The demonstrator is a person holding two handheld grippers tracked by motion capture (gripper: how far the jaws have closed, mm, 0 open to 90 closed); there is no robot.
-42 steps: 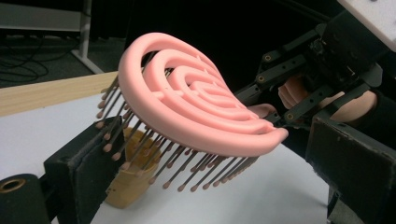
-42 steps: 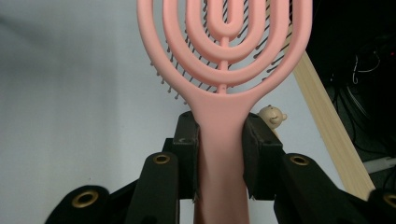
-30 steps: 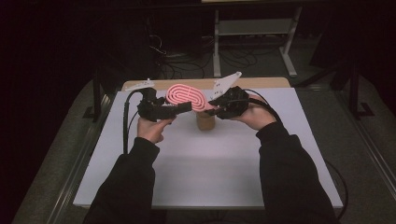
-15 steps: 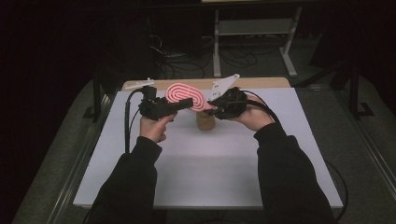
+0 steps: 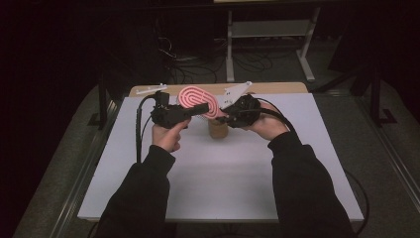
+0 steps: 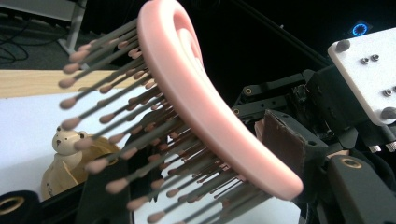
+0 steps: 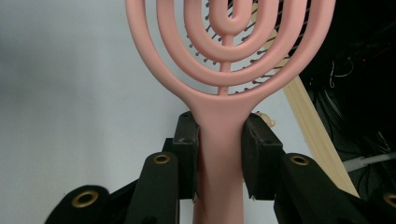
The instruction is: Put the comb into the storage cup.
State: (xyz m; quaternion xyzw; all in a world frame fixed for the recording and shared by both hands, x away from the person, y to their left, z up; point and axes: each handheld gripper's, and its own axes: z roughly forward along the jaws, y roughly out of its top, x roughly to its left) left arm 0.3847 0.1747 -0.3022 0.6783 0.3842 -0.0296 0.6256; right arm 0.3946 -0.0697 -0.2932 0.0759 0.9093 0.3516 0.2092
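A pink hairbrush [image 5: 197, 98] with looped ribs and dark bristles is held up over the white table [image 5: 223, 188]. My right gripper [image 5: 224, 115] is shut on its handle [image 7: 219, 140], one pad on each side. My left gripper [image 5: 200, 108] comes in from the left at the brush head [image 6: 196, 93]. Its jaws have just been closing with the head between them. The bristle tips lie on one jaw and the pink back meets the other. Under the brush stands a small tan bear-topped jar [image 5: 218, 129].
A wooden board [image 5: 277, 88] runs along the table's far edge, with a metal stand [image 5: 267, 34] and cables on the dark floor behind. Black cables trail from both grippers beside the person's forearms. Bare white table lies between the sleeves.
The left gripper's jaws have drawn in around the brush head. Both hands and the brush have stayed where they were.
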